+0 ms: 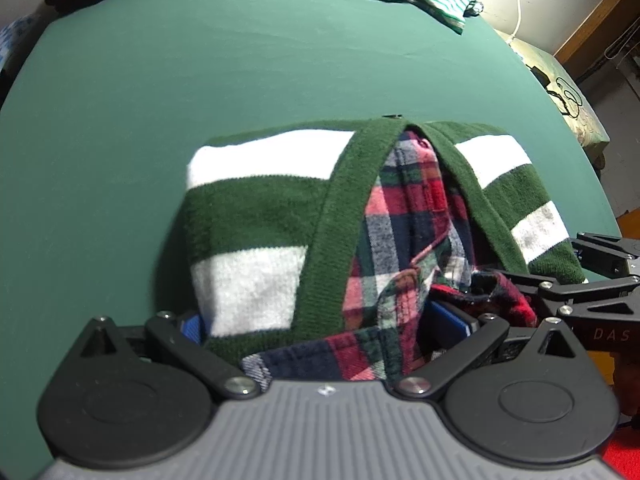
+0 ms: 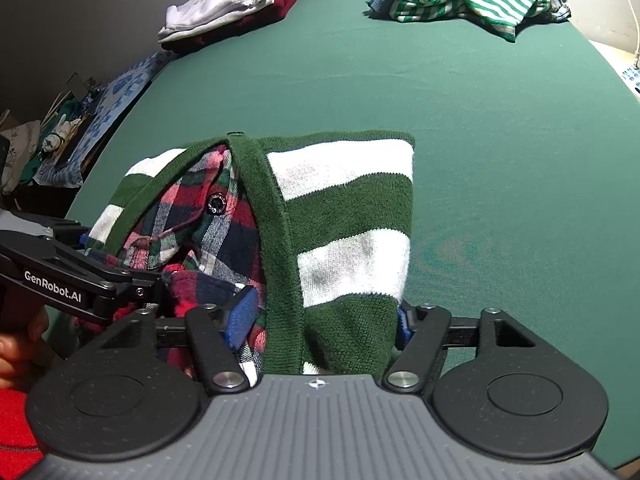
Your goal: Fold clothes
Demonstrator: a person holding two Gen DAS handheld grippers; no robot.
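Covering most of what you see, the green table point(image 2: 480, 120) carries the folded bundle at its near edge: a striped sweater point(image 1: 256, 208) with a plaid shirt point(image 1: 400, 216) inside. Your left gripper point(image 1: 316, 330) and right gripper point(image 2: 316, 324) both have their fingers spread around the bundle's near end; whether the pads press, you cannot tell. Lifting with a loose hold risks the shirt sliding out and the fold coming undone.

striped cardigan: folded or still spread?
Folded: the striped cardigan lies as a compact block on the green table, plaid shirt inside.
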